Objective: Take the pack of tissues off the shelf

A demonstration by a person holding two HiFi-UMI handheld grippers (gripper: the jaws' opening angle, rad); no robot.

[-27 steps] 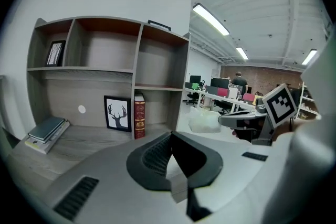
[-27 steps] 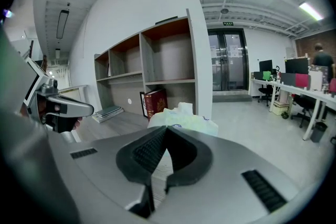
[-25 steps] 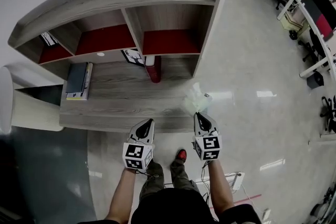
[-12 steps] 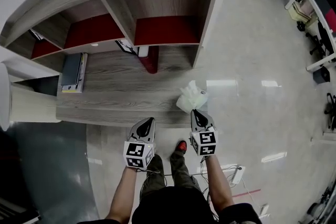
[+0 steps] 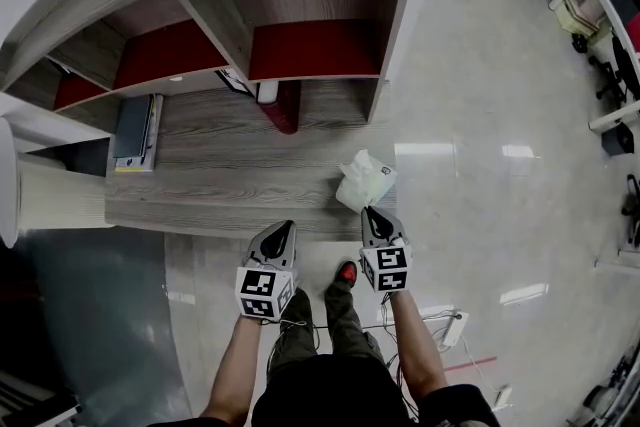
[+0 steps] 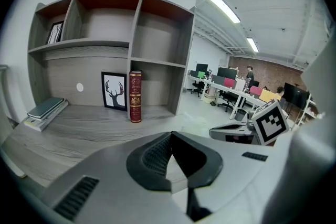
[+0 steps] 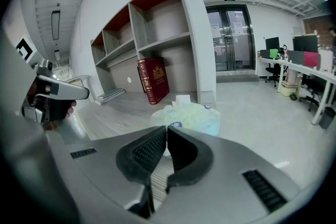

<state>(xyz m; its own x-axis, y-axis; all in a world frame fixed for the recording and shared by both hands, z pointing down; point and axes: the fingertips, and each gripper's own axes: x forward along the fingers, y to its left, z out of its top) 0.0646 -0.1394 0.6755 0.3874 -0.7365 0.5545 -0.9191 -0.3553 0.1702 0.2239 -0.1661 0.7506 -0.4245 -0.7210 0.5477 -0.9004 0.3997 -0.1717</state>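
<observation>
The pack of tissues, its small blue label too blurred to read, sits at the shelf's front right corner, its wrapper pinched in the right gripper's closed jaws, while the left gripper hovers alongside, jaws pressed together on nothing.

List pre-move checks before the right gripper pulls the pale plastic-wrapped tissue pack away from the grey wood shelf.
1. Grip: right gripper has its jaws together on the near wrapper edge of the pale plastic-wrapped pack of tissues: ok.
2. Pack lifted clear of the grey wood-grain shelf: it is over the front right corner, but resting or raised: cannot tell.
3. Spare hand: left gripper has its jaws together with nothing between them: ok.
4. Dark red hardback book upright and apart from the pack: ok.
</observation>
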